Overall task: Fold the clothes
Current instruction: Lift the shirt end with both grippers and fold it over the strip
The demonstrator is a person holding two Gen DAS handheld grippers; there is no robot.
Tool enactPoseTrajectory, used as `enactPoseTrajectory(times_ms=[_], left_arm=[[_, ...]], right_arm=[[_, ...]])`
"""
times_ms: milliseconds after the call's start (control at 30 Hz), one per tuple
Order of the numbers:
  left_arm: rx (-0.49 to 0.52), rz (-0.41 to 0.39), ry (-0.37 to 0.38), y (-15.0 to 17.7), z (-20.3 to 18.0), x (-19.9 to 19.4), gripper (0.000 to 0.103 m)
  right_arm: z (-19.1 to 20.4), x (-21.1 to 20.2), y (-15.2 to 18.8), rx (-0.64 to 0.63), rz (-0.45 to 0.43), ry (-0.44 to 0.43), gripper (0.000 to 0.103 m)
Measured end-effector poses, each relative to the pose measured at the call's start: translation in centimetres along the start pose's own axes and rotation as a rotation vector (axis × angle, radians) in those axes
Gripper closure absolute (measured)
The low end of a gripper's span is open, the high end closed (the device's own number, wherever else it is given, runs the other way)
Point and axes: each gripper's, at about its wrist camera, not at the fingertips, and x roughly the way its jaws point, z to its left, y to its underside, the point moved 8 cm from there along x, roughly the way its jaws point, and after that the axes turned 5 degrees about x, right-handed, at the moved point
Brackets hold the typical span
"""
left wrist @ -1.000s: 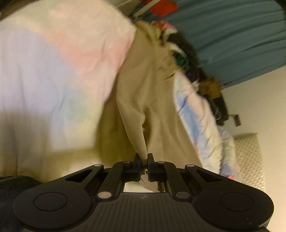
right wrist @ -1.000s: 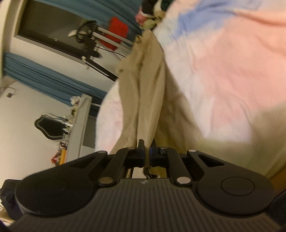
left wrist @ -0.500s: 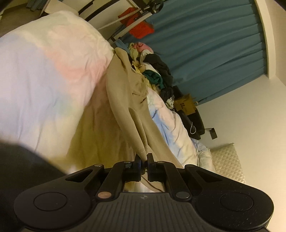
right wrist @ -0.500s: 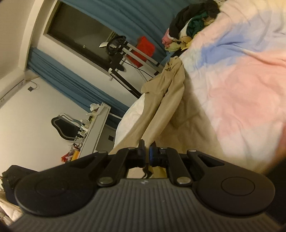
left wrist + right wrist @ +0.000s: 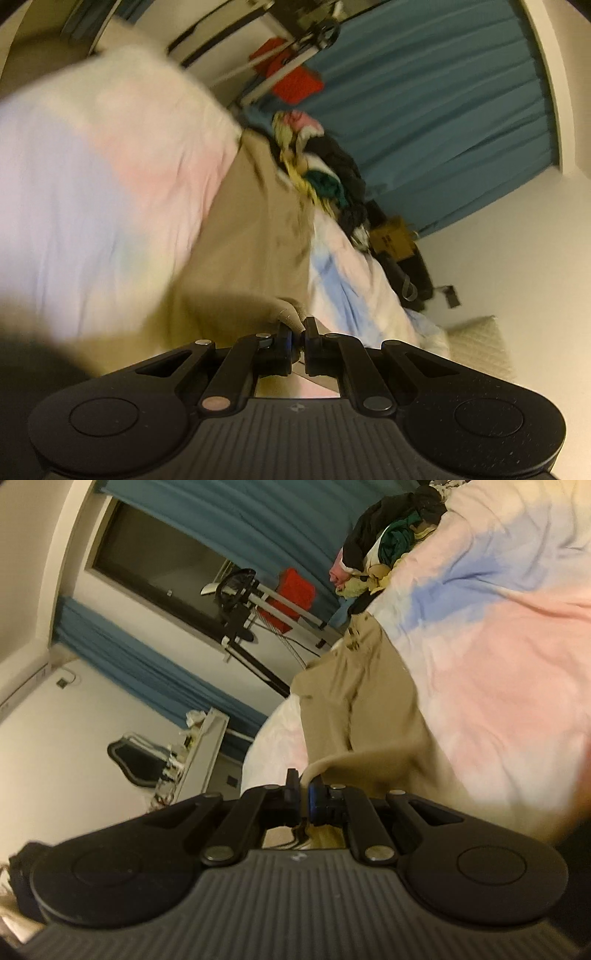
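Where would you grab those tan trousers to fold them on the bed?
By an end edge, from the near side, as here: the left claw and right claw are each shut on the tan trousers, which stretch away lengthwise over the pastel duvet.

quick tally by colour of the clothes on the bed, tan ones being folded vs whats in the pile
tan: 1, the trousers held by the left tongs and right tongs
black: 1
dark green: 1
pink: 1
pale yellow: 1
total: 5 colours told apart; the pile is too tangled for a piece count

Teal curtains (image 5: 236, 520), white walls (image 5: 517, 229), dark window (image 5: 155, 565), pastel-covered bed (image 5: 498, 672).
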Motion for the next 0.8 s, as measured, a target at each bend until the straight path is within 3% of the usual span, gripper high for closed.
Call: enactPoseTrajectory(times_ms=[300, 667, 800], left_arm=[[0.206, -0.121, -0.179, -9.5, -0.9, 9.8, 0.097], [0.408, -0.138, -0.323, -13.1, 2.9, 22.9, 0.097], [0.473, -0.082, -0.380, -12.6, 5.8, 27.3, 0.097]], right_arm=[[1.4, 12.2, -7.2, -0.145, -0.076, 0.117, 0.095], [-3.4, 23.8, -9.5, -0.406, -0.069, 0.247, 0.095], [-5.9, 27.8, -9.0, -0.492, -0.022, 0.312, 0.095]])
